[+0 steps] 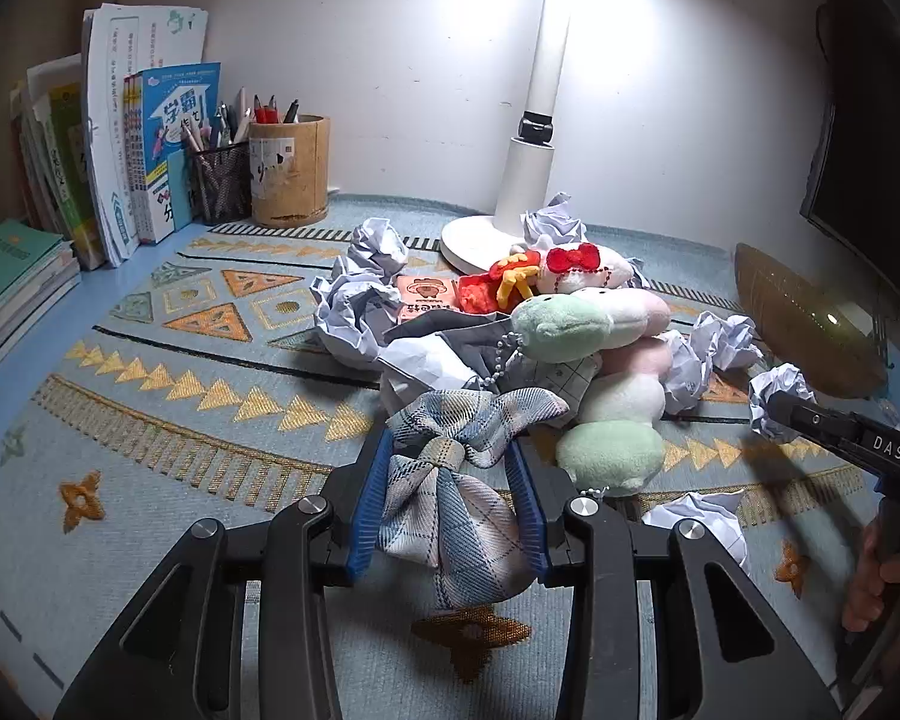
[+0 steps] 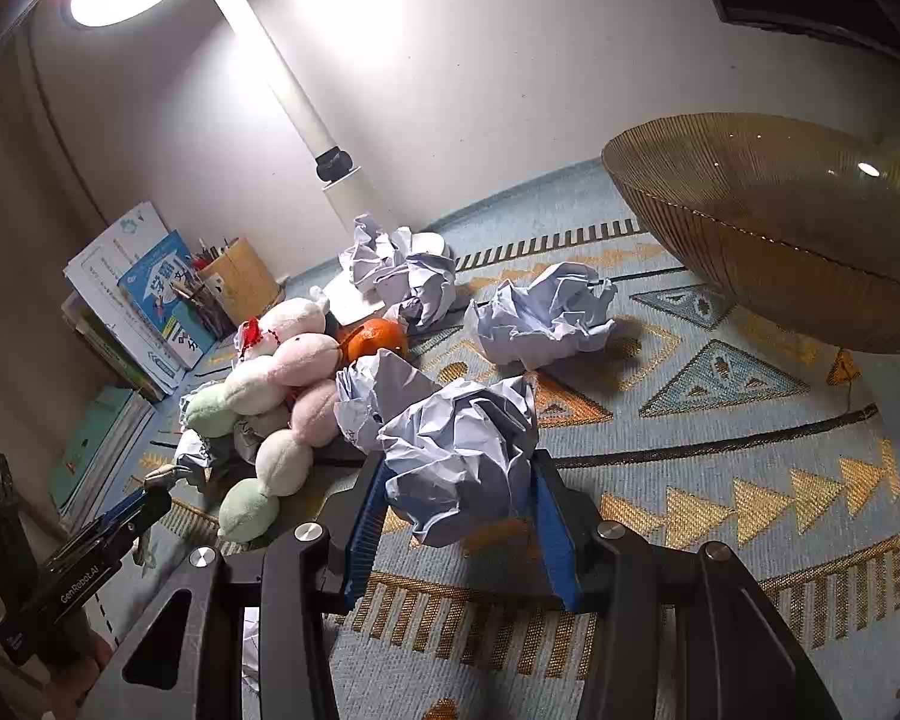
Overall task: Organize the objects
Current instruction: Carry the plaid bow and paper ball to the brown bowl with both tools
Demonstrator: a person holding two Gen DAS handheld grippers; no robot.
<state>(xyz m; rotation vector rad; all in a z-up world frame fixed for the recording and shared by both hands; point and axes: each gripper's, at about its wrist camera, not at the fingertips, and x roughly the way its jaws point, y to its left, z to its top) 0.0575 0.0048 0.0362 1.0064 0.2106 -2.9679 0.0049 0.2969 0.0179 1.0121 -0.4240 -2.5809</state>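
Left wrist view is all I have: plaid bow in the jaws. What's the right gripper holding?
Observer: The right gripper is shut on a crumpled paper ball, lifted off the mat.
Operator: Anything behind the plush pile I can't see?
Observer: An orange tangerine sits behind the plush caterpillar, against the paper wads.
Operator: The amber bowl is cut off at my edge. Anything in it?
Observer: The ribbed amber bowl shows nothing inside, as far as its visible part goes.
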